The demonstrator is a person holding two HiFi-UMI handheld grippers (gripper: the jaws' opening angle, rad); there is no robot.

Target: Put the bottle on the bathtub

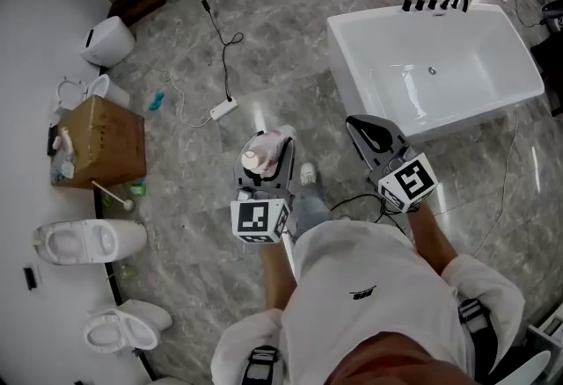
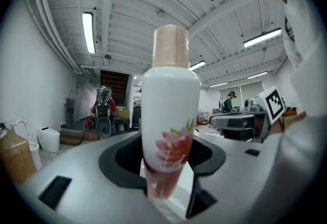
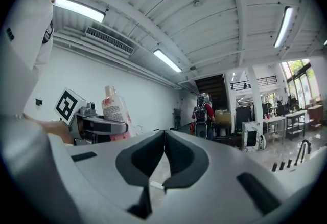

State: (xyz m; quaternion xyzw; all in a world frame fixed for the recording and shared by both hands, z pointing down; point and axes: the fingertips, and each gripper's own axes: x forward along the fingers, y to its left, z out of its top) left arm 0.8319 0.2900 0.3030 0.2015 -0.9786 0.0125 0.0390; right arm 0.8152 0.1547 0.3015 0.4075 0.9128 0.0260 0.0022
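The bottle (image 1: 264, 152) is white with a pink flower print and a peach cap. My left gripper (image 1: 265, 170) is shut on its lower body, holding it at waist height over the floor. In the left gripper view the bottle (image 2: 171, 115) stands upright between the jaws, cap up. My right gripper (image 1: 376, 137) is shut and empty, its jaws meeting in the right gripper view (image 3: 164, 136). The white bathtub (image 1: 493, 102) stands ahead and to the right, with black taps (image 1: 435, 1) on its far rim. Both grippers are short of the tub.
A cardboard box (image 1: 101, 141) and two toilets (image 1: 88, 241) (image 1: 123, 330) line the left wall. A white power strip (image 1: 223, 109) with its cable lies on the marble floor ahead. A person in red (image 3: 203, 115) stands far off.
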